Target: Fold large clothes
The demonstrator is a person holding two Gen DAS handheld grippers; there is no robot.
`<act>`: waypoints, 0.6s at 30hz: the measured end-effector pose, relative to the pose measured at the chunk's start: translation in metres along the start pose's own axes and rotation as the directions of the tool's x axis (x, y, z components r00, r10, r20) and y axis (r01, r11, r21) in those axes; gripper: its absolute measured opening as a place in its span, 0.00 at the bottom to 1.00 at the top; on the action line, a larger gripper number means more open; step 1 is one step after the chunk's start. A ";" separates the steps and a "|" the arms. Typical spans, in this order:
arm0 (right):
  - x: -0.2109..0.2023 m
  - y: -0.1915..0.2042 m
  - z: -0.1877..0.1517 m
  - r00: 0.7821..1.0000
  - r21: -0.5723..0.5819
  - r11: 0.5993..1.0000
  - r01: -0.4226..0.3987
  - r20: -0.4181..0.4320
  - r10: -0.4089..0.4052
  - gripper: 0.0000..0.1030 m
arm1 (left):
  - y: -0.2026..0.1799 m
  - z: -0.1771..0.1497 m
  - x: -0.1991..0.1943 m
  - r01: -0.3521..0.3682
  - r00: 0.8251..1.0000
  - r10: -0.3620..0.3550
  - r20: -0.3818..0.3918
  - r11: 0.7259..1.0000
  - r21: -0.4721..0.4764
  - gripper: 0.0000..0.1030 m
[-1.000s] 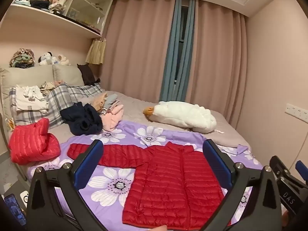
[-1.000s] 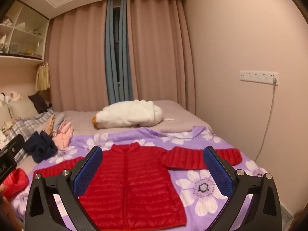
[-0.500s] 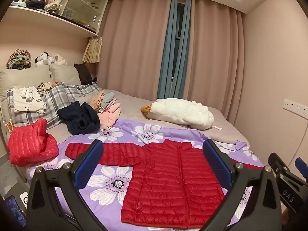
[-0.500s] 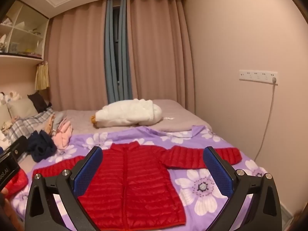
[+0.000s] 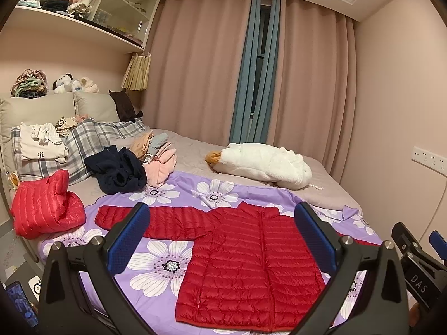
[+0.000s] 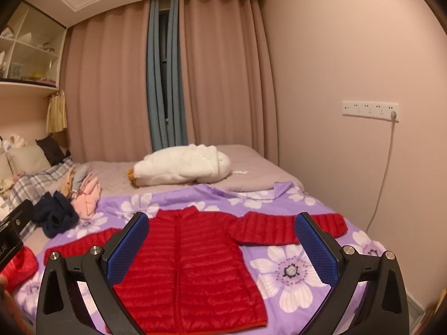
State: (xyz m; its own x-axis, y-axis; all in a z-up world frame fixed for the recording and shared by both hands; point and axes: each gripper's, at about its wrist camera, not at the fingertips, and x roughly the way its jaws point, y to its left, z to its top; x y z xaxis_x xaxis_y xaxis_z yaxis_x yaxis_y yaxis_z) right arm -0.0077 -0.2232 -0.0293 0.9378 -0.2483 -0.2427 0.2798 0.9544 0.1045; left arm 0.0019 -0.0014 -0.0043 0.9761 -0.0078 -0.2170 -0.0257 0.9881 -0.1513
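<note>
"DAS" on right gripper (image 5: 419, 273) body (white letters); "AI" fragment on left gripper (image 6: 11, 240).

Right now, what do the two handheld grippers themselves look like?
Both look alike. The left gripper and the right gripper each have a black plastic frame with triangular cut-outs, silver round bolt heads at the joints, and two fingers faced with textured blue pads. In the left wrist view, the right gripper's black body carries white lettering, partly readable as "DAS". No cables show.
</note>
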 end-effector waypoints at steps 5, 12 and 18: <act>0.000 -0.001 0.002 1.000 0.000 1.000 0.001 0.001 -0.001 1.00 | 0.000 0.001 0.001 -0.003 1.000 0.003 -0.006 1.000 -0.002 1.00; 0.001 -0.002 0.003 1.000 -0.002 1.000 -0.002 0.002 0.002 1.00 | 0.001 0.001 -0.001 -0.003 1.000 0.003 -0.005 1.000 -0.001 1.00; 0.001 -0.001 0.003 1.000 0.001 1.000 -0.003 0.000 0.003 1.00 | 0.003 -0.001 -0.002 -0.006 1.000 0.006 -0.008 1.000 -0.001 1.00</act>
State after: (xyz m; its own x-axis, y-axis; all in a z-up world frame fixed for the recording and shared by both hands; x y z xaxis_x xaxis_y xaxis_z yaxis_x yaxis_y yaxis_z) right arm -0.0070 -0.2250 -0.0268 0.9387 -0.2451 -0.2426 0.2767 0.9551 0.1060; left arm -0.0005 0.0015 -0.0048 0.9742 -0.0032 -0.2255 -0.0317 0.9880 -0.1510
